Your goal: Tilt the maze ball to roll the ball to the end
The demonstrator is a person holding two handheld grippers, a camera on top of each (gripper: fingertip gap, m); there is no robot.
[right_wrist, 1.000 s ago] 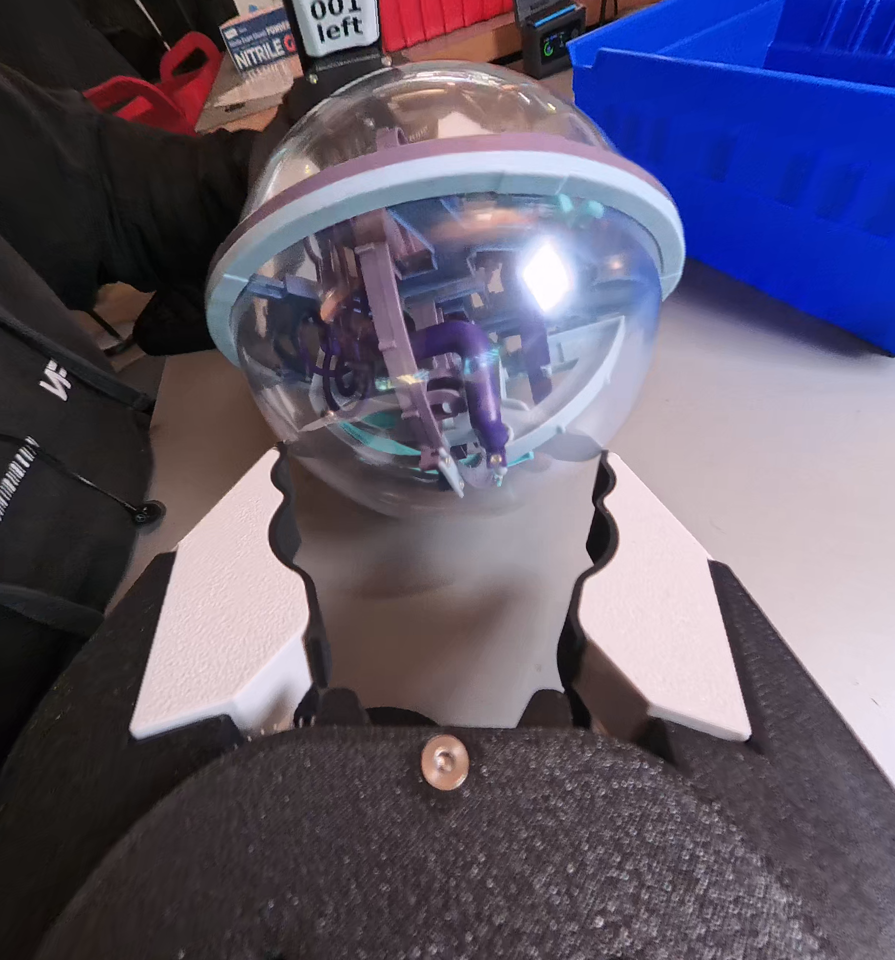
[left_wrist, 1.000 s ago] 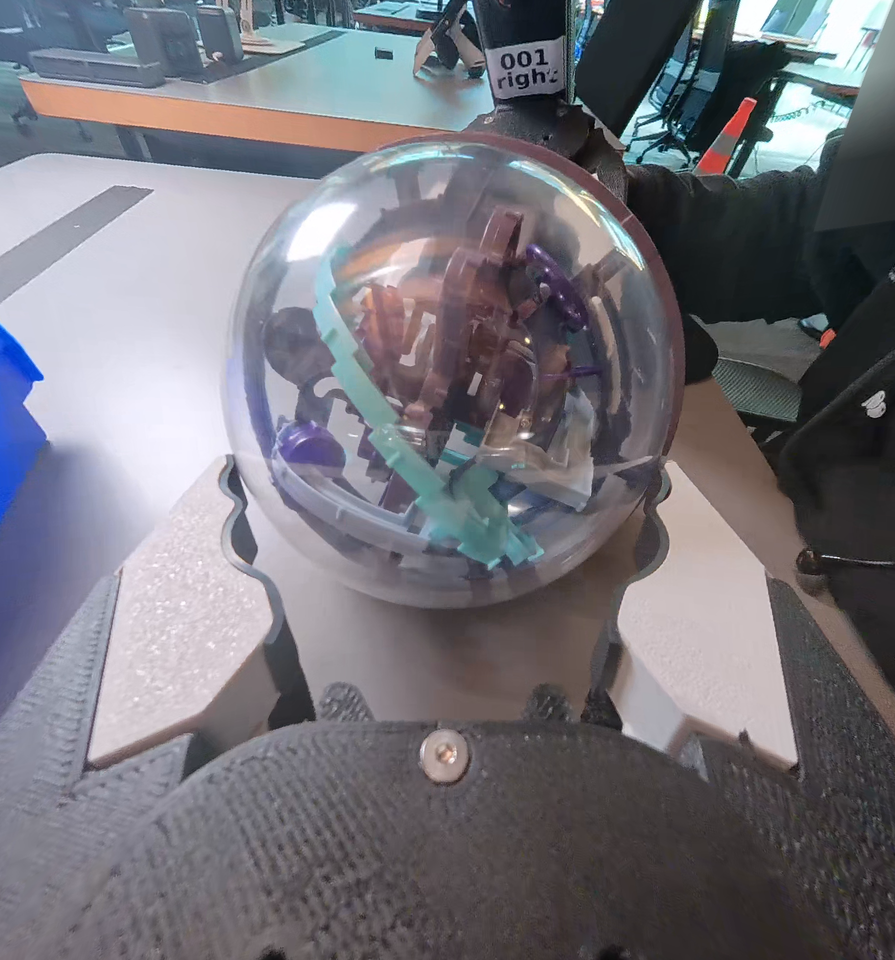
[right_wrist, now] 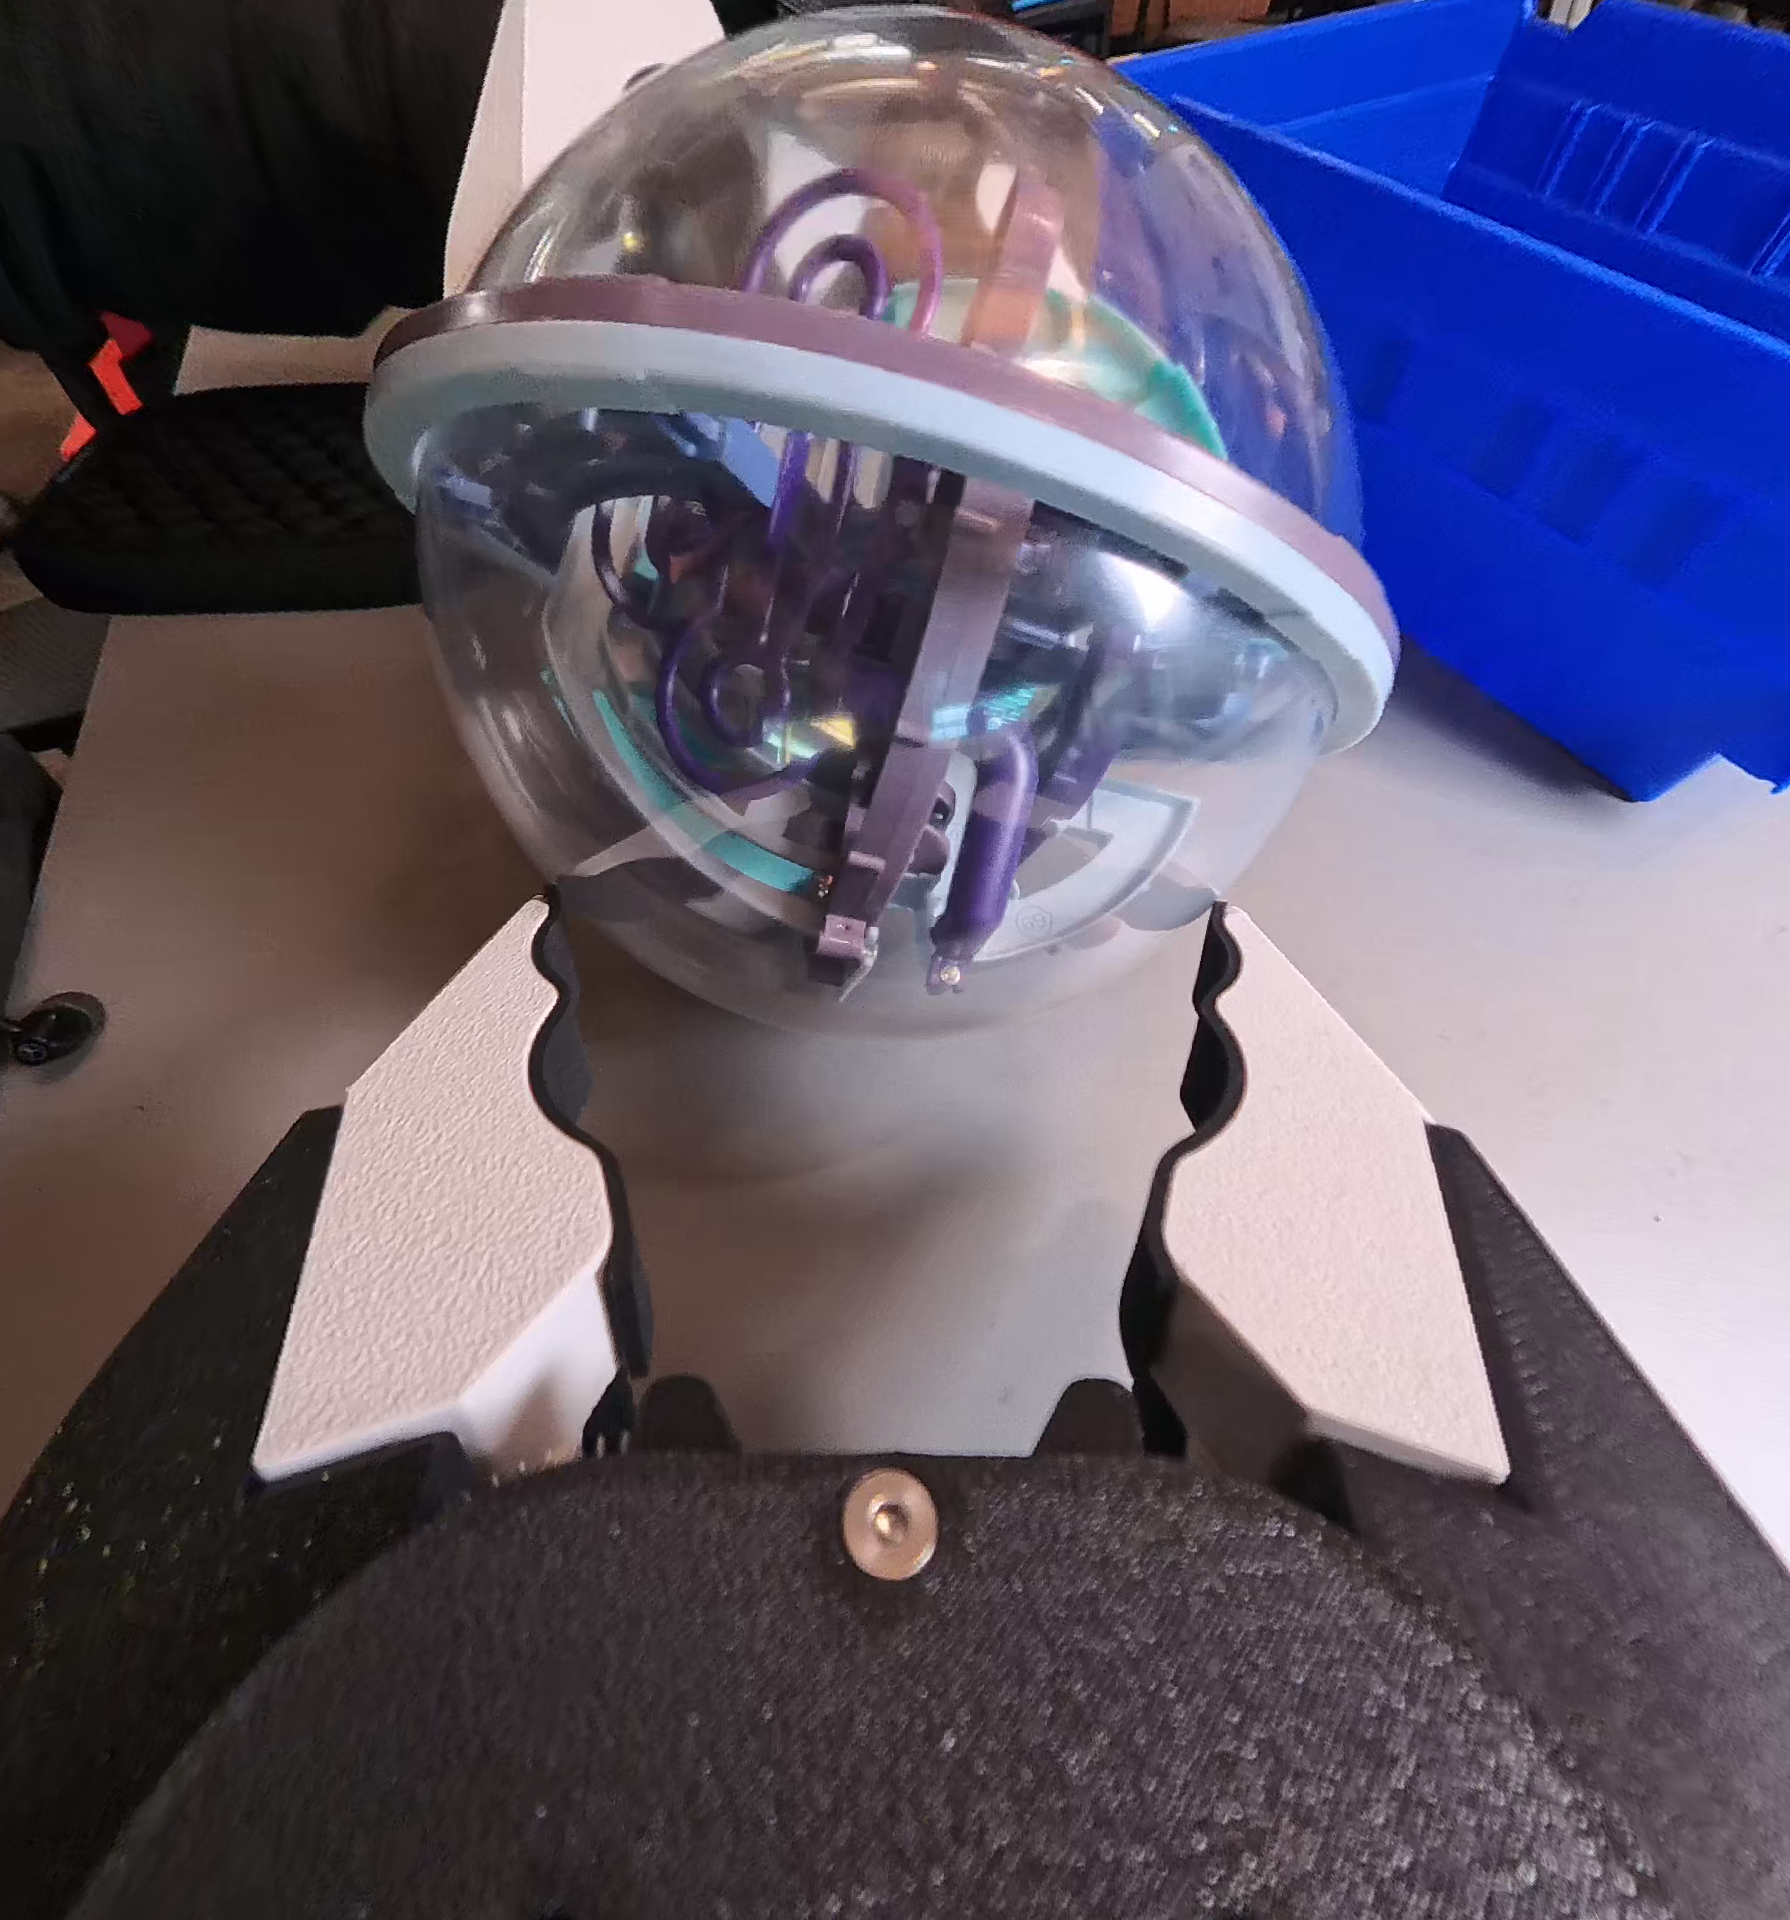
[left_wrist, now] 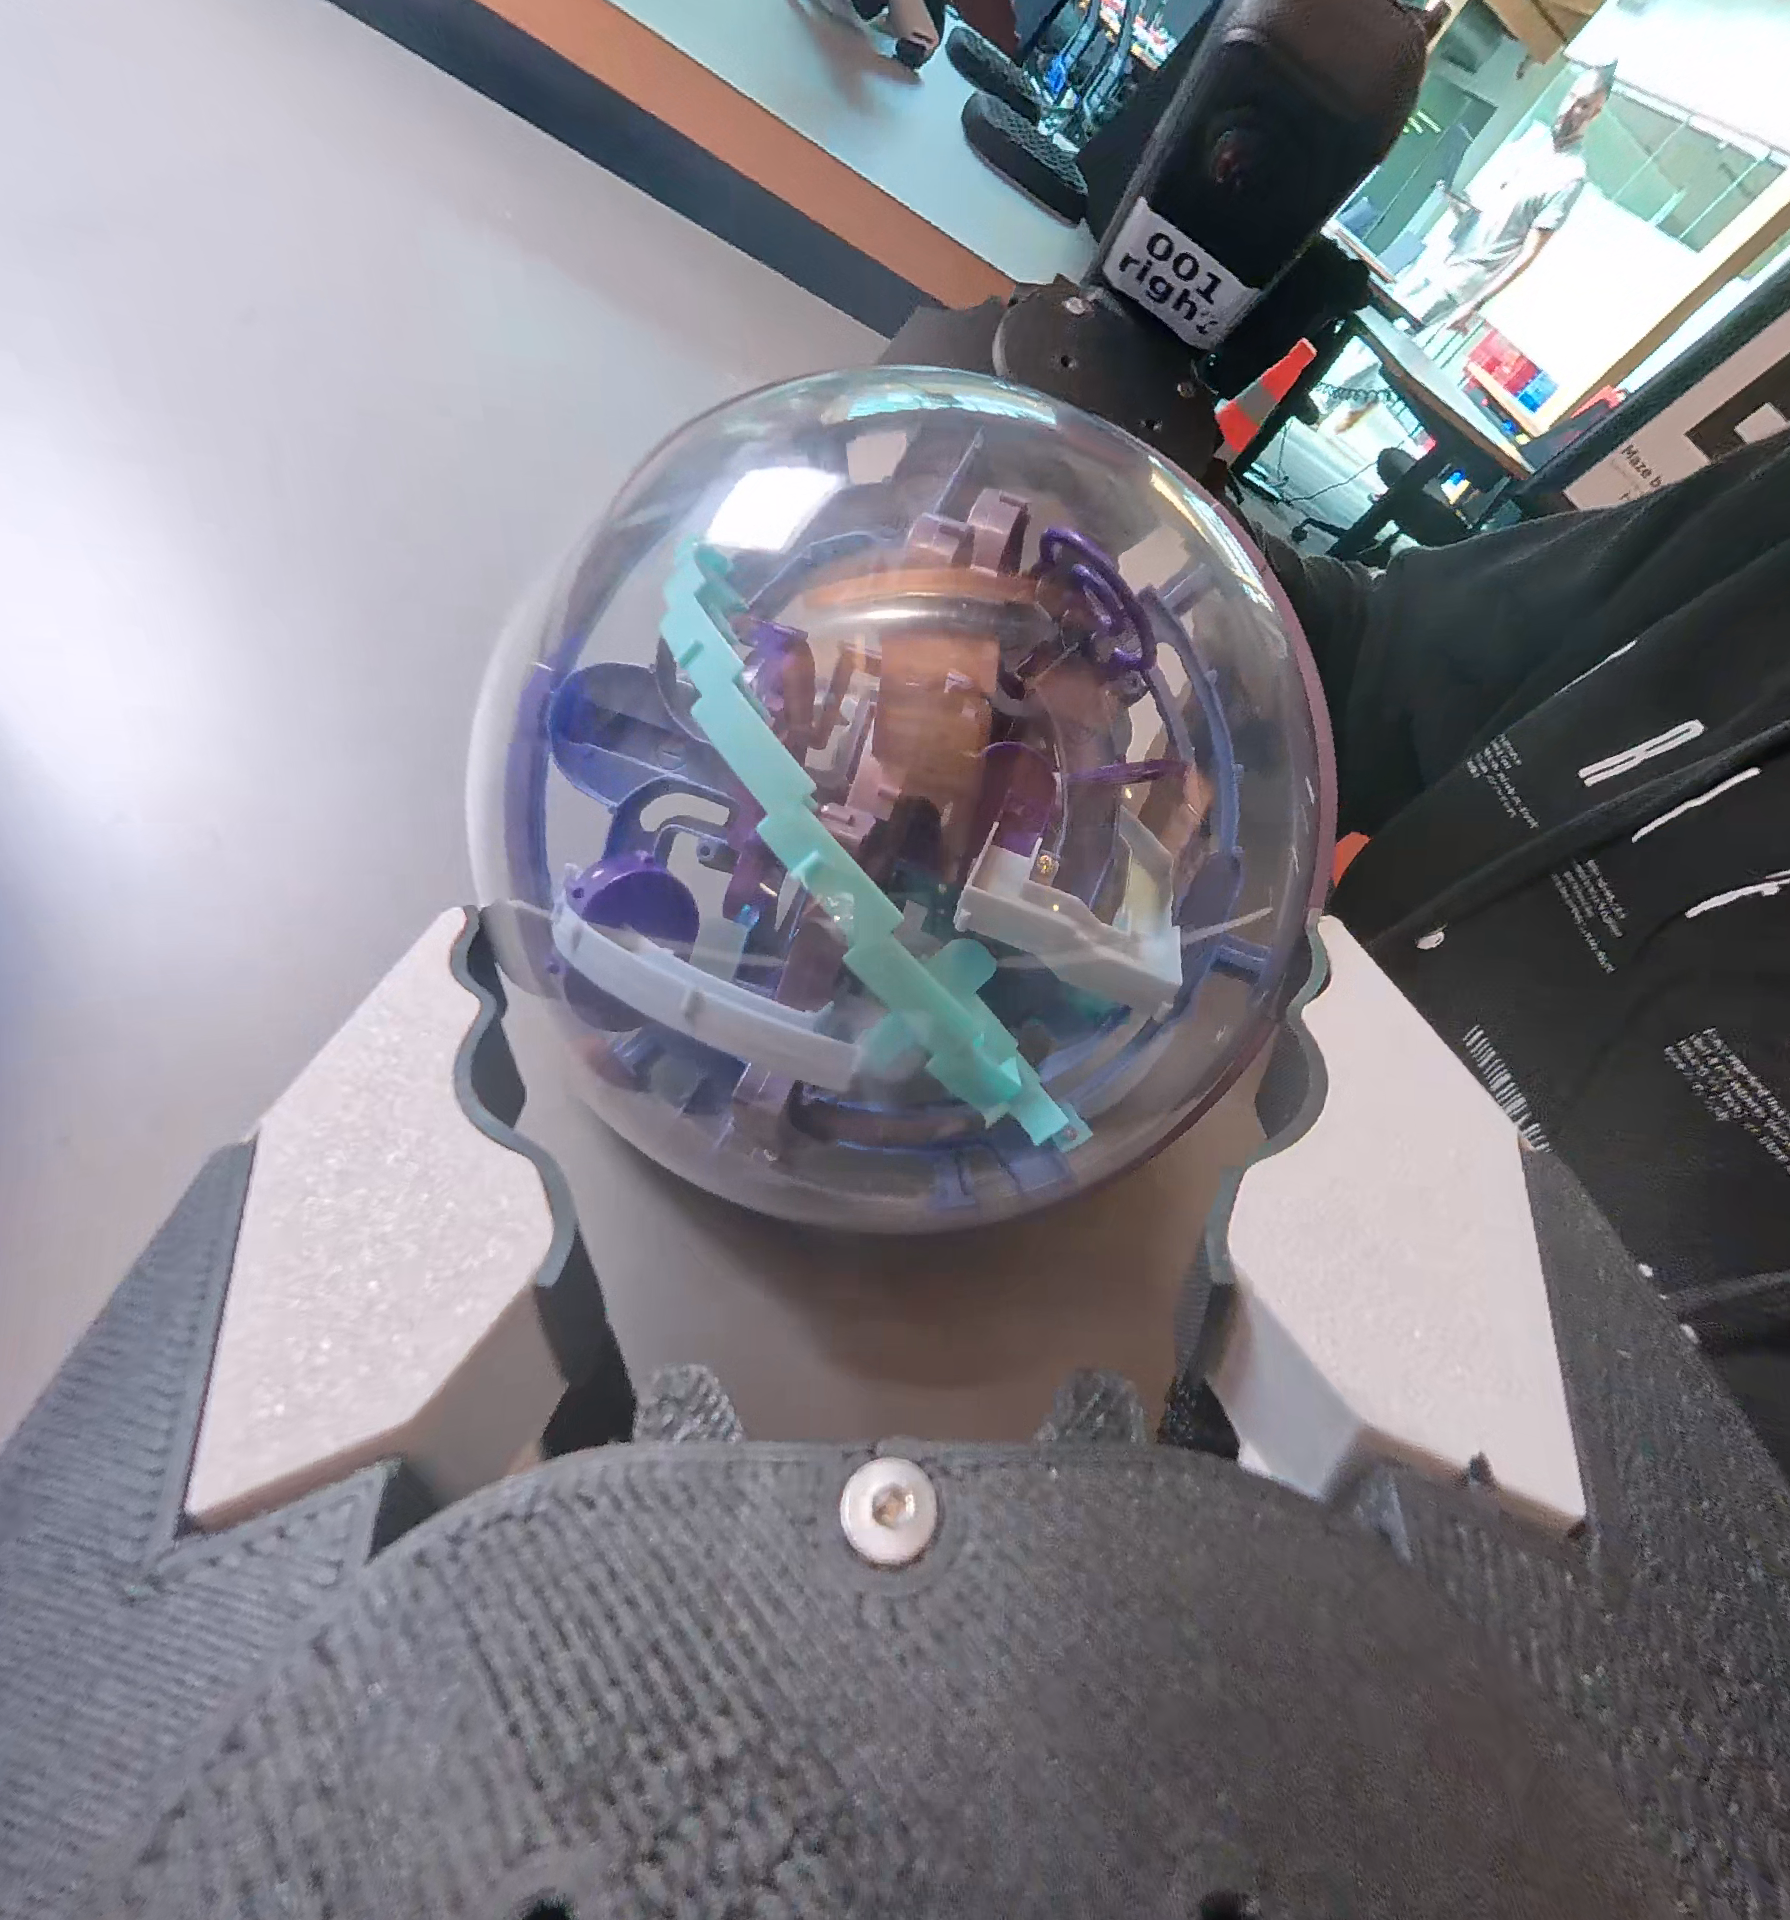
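The maze ball (left_wrist: 901,800) is a clear sphere with teal, purple, brown and grey tracks inside. It is held up off the grey table (left_wrist: 195,520) between my two grippers. My left gripper (left_wrist: 891,935) has both pads pressed on the sphere's lower sides. In the right wrist view the sphere (right_wrist: 870,582) shows a tilted mauve and pale blue ring, and my right gripper (right_wrist: 883,920) pinches its lower sides with both fingertips. The right gripper's body (left_wrist: 1161,343) shows behind the sphere in the left wrist view. I cannot pick out the small rolling ball for certain.
Blue bins (right_wrist: 1597,416) stand on the table (right_wrist: 1545,1091) to the right of the sphere. A person in black clothing (left_wrist: 1597,831) is close on the right of the left wrist view. A black mesh chair (right_wrist: 216,499) is at the table's edge.
Both grippers have tilted the sphere together. The table now slants in the left wrist view and the ring slopes down to the right in the right wrist view. Both grasps hold.
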